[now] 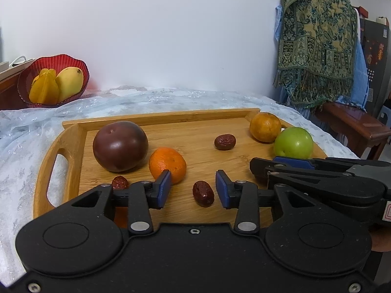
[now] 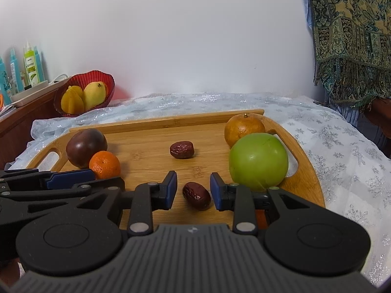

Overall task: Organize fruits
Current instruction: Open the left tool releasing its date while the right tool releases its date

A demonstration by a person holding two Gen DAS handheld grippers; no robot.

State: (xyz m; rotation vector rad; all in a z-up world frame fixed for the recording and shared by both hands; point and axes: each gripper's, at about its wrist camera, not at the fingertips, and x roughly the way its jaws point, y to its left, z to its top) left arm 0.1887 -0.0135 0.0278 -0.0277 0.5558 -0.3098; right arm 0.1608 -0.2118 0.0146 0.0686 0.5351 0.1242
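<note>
A wooden tray [image 1: 73, 144] [image 2: 305, 171] holds a dark purple plum [image 1: 120, 146] [image 2: 85, 147], a bright orange tangerine [image 1: 167, 164] [image 2: 104, 164], a duller tangerine [image 1: 265, 127] [image 2: 244, 128], a green apple [image 1: 293, 142] [image 2: 258, 161] and three red dates [image 1: 224, 142] [image 1: 202, 193] [image 1: 119, 183]. My left gripper [image 1: 193, 189] is open, its jaws on either side of the near date. My right gripper [image 2: 193, 190] is open around a date [image 2: 196, 195] too; another date [image 2: 182, 149] lies mid-tray. Each gripper also shows in the other's view, the right [image 1: 317, 171] and the left [image 2: 61, 183].
A red bowl [image 1: 80, 67] [image 2: 107, 78] with a mango and a starfruit stands at the back left on the lace-covered table [image 2: 342, 158]. Bottles [image 2: 31, 66] stand on a shelf to the left. A patterned cloth [image 1: 315, 39] hangs at the right over wooden furniture.
</note>
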